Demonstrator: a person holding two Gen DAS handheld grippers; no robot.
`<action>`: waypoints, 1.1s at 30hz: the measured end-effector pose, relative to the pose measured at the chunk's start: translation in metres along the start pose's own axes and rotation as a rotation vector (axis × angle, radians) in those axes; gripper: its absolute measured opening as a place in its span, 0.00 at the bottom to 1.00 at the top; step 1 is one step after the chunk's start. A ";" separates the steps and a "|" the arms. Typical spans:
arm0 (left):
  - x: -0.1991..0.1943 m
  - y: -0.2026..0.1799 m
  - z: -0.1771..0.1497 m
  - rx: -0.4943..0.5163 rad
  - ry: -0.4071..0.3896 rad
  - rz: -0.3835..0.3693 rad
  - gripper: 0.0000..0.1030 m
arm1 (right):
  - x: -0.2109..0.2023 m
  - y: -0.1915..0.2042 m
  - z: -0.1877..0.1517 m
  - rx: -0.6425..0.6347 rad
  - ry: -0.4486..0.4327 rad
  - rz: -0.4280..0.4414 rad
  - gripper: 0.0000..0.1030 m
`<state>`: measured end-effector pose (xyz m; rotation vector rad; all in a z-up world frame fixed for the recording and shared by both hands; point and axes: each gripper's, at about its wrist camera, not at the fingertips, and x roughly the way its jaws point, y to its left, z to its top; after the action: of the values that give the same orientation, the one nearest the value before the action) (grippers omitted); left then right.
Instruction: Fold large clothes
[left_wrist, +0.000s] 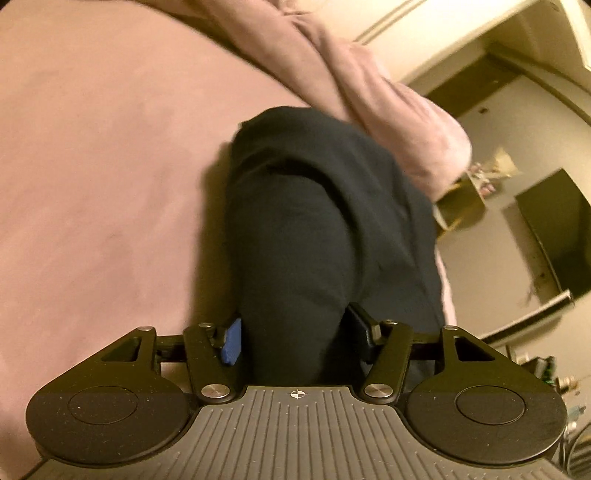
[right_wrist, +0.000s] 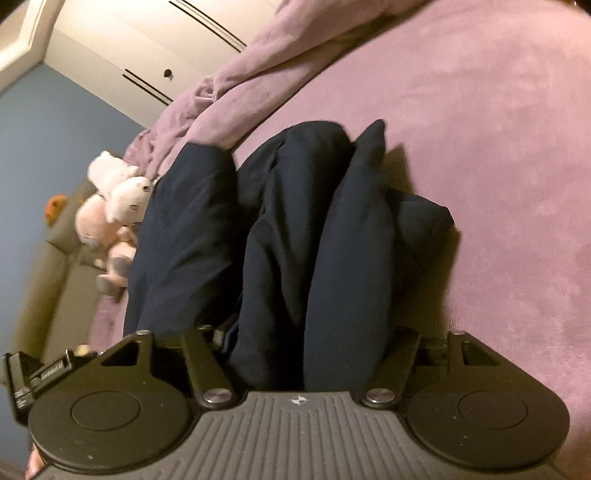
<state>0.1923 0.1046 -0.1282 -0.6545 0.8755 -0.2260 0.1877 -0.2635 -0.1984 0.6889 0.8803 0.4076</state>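
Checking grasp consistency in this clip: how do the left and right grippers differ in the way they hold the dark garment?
The left gripper clamps one smooth bunch of the dark garment, its blue pad visible. The right gripper clamps several thick folds that hide its fingertips. The cloth runs ahead in one band on the left, in several ridges on the right. Both are shut on it above the pink bedcover.

1. Garment (right_wrist: 314, 240): dark navy, plain, no print.
2. Bed cover (right_wrist: 498, 147): mauve-pink, plain, plush nap.
3. Bunched blanket (left_wrist: 369, 85), far side: the same pale pink.
4. Left tool (left_wrist: 295, 339): black frame, one blue pad, grey ribbed housing.
5. Stuffed toys (right_wrist: 118, 199): white and pale pink.
6. Wall (right_wrist: 55, 129): blue.
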 end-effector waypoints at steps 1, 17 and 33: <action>-0.005 -0.001 -0.002 0.011 -0.013 0.011 0.63 | -0.005 0.003 -0.001 -0.009 -0.008 -0.025 0.66; -0.021 -0.052 -0.004 0.062 -0.212 0.346 0.72 | -0.023 0.144 -0.014 -0.466 -0.372 -0.243 0.54; 0.058 -0.077 -0.021 0.145 -0.313 0.397 0.91 | 0.061 0.082 -0.011 -0.465 -0.436 -0.467 0.55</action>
<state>0.2190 0.0096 -0.1279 -0.3567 0.6623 0.1661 0.2110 -0.1644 -0.1802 0.1181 0.4787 0.0279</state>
